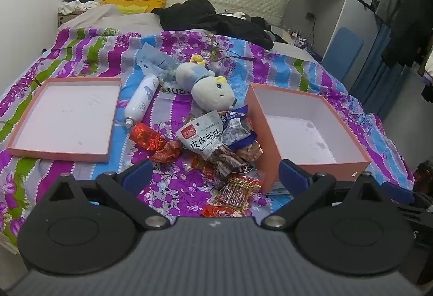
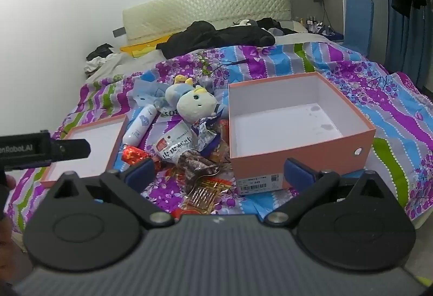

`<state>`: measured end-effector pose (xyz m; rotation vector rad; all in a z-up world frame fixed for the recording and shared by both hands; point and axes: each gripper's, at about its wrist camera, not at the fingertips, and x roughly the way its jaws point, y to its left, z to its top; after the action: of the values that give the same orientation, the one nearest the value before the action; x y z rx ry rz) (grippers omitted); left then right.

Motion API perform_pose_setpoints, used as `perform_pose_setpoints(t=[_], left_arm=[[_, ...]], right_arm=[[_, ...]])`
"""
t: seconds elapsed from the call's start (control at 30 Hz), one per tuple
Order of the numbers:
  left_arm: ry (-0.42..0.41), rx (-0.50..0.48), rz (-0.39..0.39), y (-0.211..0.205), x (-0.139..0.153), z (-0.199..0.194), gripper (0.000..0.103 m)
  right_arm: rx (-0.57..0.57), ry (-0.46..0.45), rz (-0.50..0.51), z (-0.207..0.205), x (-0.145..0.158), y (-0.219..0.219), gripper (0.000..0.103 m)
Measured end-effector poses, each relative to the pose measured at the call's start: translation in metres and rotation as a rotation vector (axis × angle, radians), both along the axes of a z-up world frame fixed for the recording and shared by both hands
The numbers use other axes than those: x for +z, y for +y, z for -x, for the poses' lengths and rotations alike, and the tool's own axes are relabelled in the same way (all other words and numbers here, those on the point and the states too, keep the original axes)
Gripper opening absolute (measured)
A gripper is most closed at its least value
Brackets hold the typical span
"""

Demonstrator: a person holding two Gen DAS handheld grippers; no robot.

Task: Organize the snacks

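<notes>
Left gripper (image 1: 213,174): blue-padded jaws spread wide, nothing between them, hovering above the near edge of the snack pile. Right gripper (image 2: 217,173): same condition, jaws fully apart and empty, held above the bed between the pile and the box front. Directly ahead of both lies the loose heap of crinkly foil and plastic snack packets (image 1: 216,144), resting on the purple, blue and green floral bedspread (image 1: 173,187); it includes a white shrimp-flavour bag with a red label (image 1: 201,137), a red foil wrapper (image 1: 147,137) and a clear pack of reddish-brown strips (image 1: 234,191). Just right of the heap sits the deep salmon-pink cardboard box with white interior (image 1: 272,144); its floor shows only faint marks, no packets. Left of the heap, apart from it, lies the shallow salmon-pink cardboard lid (image 1: 58,154), also bare inside. Behind the heap: a white cylindrical spray bottle (image 1: 140,101) on its side and a grey-blue plush toy with a cream face (image 1: 208,87). Judgement: organising appears not yet begun; no snack is in the box, so every packet remains to be moved.
</notes>
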<state>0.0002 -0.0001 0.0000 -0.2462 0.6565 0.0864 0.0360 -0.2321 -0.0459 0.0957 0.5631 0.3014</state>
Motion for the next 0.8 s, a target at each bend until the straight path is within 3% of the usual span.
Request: perform_pose_setpoints(t=[0.8], left_arm=[[0.005,-0.017,-0.004,-0.003,-0.007,-0.007,0.101]], right_arm=[[-0.016,0.032,-0.005,0.0,-0.003,-0.002,0.103]])
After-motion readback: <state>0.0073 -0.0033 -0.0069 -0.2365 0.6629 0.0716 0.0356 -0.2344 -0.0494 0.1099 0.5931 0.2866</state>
